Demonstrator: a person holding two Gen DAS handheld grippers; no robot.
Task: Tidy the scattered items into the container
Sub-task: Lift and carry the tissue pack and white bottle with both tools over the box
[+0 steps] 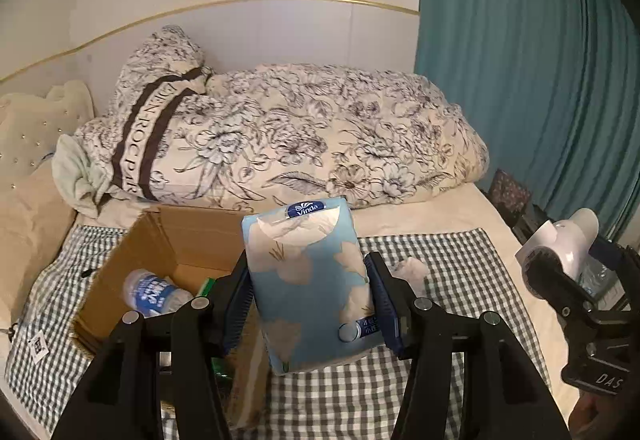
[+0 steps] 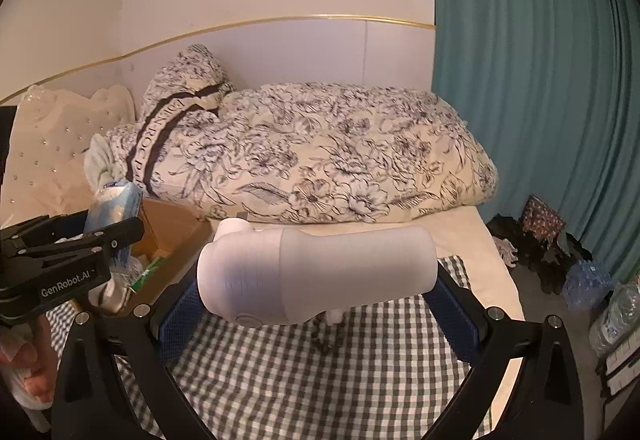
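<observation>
From the left wrist view, the left claw [image 1: 310,304] is pinching a blue tissue pack [image 1: 308,280] between its two blue pads, one pressed on each side. The pack stands upright, lifted clear of the checked blanket [image 1: 460,268] that covers the bed. Just left of the pack sits an open cardboard box [image 1: 160,240] with its near corner partly hidden behind the claw's left finger. Inside it lie a plastic water bottle [image 1: 154,292] on its side and a green packet [image 1: 208,286] against the box's near wall. A crumpled tissue [image 1: 414,268] lies on the blanket just right of the claw. Behind the box a floral duvet [image 1: 320,136] is bunched along the wall, and a teal curtain [image 1: 520,60] hangs at the right. At the right edge, the right claw [image 1: 568,260] carries a white device [image 1: 572,240].

From the right wrist view, the right claw [image 2: 316,292] is clamped on the white device [image 2: 316,272], which lies crosswise between the pads and hides much of the blanket beyond. At the left, the left claw [image 2: 108,236] holds the tissue pack [image 2: 116,204] above the cardboard box [image 2: 172,228]; the green packet [image 2: 150,270] shows inside. A hand [image 2: 32,372] grips that tool's handle. On the floor by the teal curtain [image 2: 540,80] stands a pack of water bottles [image 2: 584,284].
</observation>
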